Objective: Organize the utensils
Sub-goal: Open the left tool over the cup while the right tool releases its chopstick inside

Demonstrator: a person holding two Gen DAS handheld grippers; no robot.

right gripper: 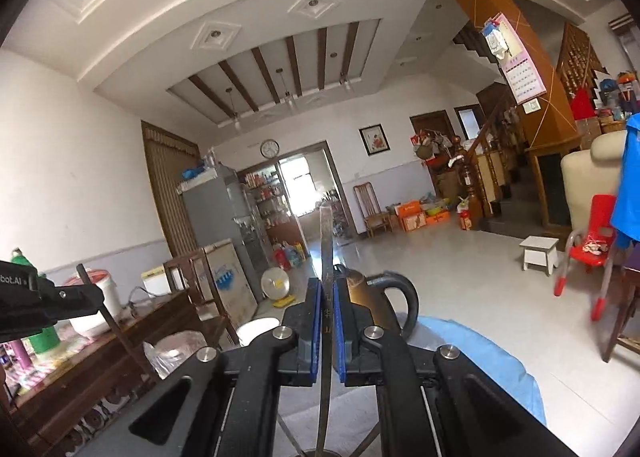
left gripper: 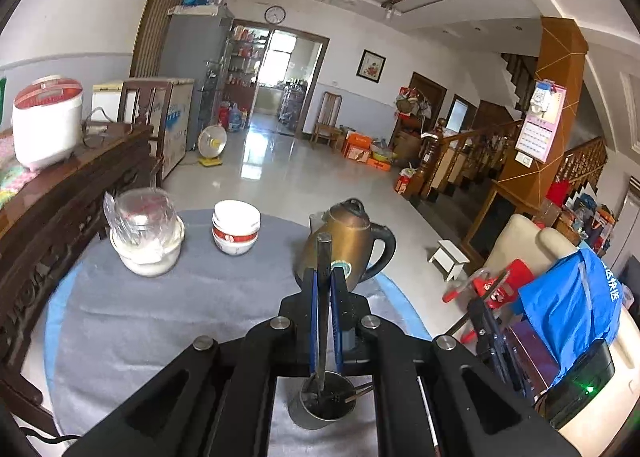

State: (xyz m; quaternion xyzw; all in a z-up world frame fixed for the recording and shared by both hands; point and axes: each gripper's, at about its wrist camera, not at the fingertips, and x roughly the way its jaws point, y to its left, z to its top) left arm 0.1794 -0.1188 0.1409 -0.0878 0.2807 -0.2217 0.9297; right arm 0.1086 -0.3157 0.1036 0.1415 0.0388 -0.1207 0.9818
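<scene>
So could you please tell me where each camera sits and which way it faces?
Left wrist: on the left gripper, looking down over the table, cup and kettle; its fingers clamp a dark utensil.
Right wrist: on the right gripper, facing the room, fingers clamping a flat metal utensil; the left gripper shows at left.
Shared: kettle, clock.

Left wrist view close above the worktop [left gripper: 160, 317], facing the far doorway [left gripper: 286, 77], right wrist view tilted higher, both sharing kettle [left gripper: 344, 241] and hall.

Both claws [left gripper: 324, 277] [right gripper: 327, 289] clamped tight
</scene>
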